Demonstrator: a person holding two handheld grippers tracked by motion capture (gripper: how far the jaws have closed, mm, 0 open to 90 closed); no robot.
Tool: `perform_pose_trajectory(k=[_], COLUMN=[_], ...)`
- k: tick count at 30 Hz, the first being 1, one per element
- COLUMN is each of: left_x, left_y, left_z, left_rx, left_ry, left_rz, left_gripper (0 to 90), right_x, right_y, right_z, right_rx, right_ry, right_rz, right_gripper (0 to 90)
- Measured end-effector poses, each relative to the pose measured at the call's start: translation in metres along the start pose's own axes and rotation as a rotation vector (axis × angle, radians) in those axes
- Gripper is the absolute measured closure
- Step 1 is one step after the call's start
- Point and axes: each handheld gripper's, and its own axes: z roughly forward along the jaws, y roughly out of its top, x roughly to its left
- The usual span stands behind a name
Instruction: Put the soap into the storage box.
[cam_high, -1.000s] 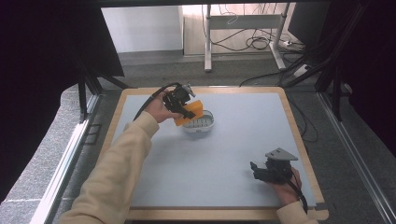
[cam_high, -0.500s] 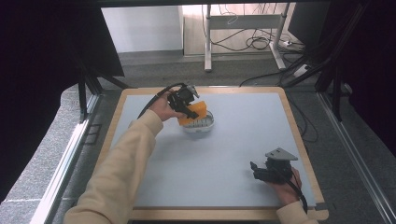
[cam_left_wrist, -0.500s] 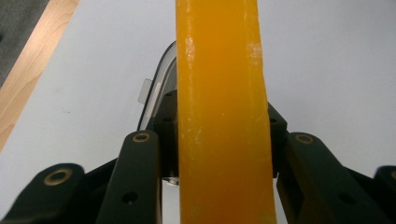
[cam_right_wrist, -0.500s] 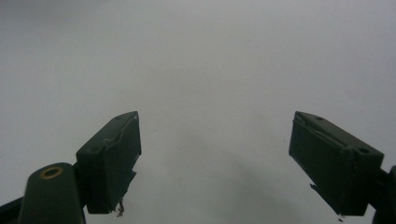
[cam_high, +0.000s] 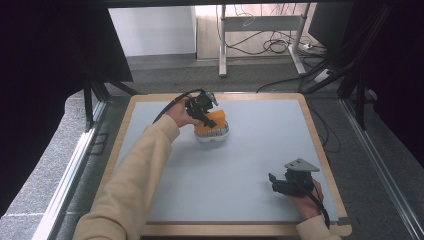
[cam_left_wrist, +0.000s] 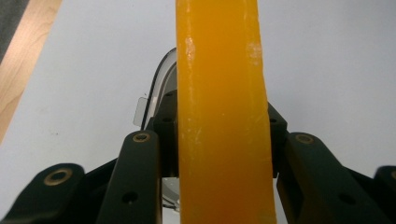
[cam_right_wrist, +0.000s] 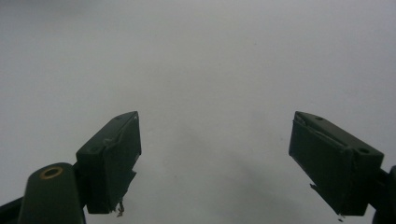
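Observation:
An orange slab-shaped object (cam_high: 210, 121) is pinched between the jaws of my left gripper (cam_high: 204, 114), which is shut on it. It hangs right over a white bowl-like dish (cam_high: 212, 135) on the grey mat; I cannot tell whether it touches the dish. In the left gripper view the orange slab (cam_left_wrist: 223, 116) runs straight up between the two black jaws, with the dish rim (cam_left_wrist: 159, 84) behind it. My right gripper (cam_high: 274, 182) rests near the mat's front right corner, jaws wide apart. The right gripper view has its jaws (cam_right_wrist: 215, 163) open over bare grey mat.
The grey mat (cam_high: 240, 165) lies on a wooden-edged table (cam_high: 327, 165). A cable trails from the left gripper toward the table's back left. Dark frame posts stand at both sides, and desk legs with cables stand on the floor beyond.
My left hand has moved a little to the right and lower with the orange slab, closer over the white dish. The right hand has stayed put.

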Motion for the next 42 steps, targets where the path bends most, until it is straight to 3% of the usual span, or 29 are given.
perform_pose_trajectory(k=[12, 25, 31, 34, 39, 42], left_x=[0.007, 0.009, 0.008, 0.009, 0.01, 0.01], left_y=[0.0, -0.002, -0.002, -0.002, -0.004, -0.005], left_z=[0.011, 0.028, 0.03, 0.026, 0.021, 0.018], left_rx=[0.005, 0.048, 0.038, 0.023, 0.021, 0.013], left_ry=[-0.032, -0.055, -0.03, -0.024, 0.046, 0.064], left_rz=[0.014, 0.024, 0.018, 0.013, 0.01, 0.01], left_gripper=[62.1, 62.0, 61.4, 55.4, 44.6, 42.5], right_x=[-0.001, 0.0, 0.0, 0.0, 0.0, 0.0], right_y=[-0.001, -0.001, -0.001, -0.001, -0.001, -0.001], right_z=[0.001, 0.002, 0.002, 0.001, 0.002, 0.002], right_rx=[0.003, 0.01, 0.01, 0.005, 0.01, 0.01], right_ry=[-0.005, -0.004, -0.006, -0.005, -0.005, -0.005], right_rz=[0.001, 0.001, 0.001, -0.002, 0.0, -0.002], right_gripper=[17.3, 17.3, 17.3, 17.3, 17.3, 17.3])
